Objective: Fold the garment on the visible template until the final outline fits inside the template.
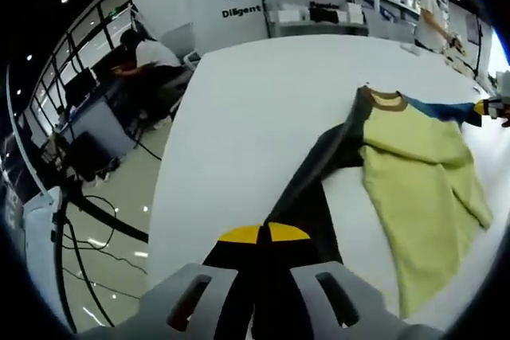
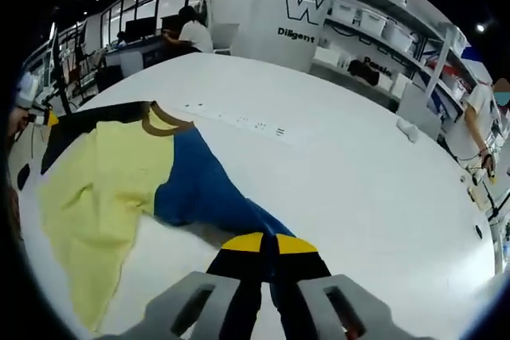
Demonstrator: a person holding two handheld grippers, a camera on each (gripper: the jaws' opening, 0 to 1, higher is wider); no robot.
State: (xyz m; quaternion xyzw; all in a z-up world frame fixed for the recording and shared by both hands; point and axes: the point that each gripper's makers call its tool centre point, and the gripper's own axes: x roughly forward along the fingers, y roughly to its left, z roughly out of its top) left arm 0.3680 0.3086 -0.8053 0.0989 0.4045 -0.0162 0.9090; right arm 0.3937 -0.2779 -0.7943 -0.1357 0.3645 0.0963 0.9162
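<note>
Both grippers' fingers pinch the garment point(image 1: 414, 173): left point(image 1: 264, 234) dark sleeve, right point(image 2: 267, 243) blue sleeve.

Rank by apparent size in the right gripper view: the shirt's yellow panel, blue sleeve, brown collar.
1. Yellow panel.
2. Blue sleeve, somewhat smaller, though it runs toward the camera, so unsure.
3. Brown collar, clearly smallest.

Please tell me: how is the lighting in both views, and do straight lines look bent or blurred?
Left gripper view: the white table is evenly lit, its edge bows from fisheye distortion, and the left gripper looks soft up close. Right gripper view: bright, the garment throws a faint shadow, and the shelves curve.
</note>
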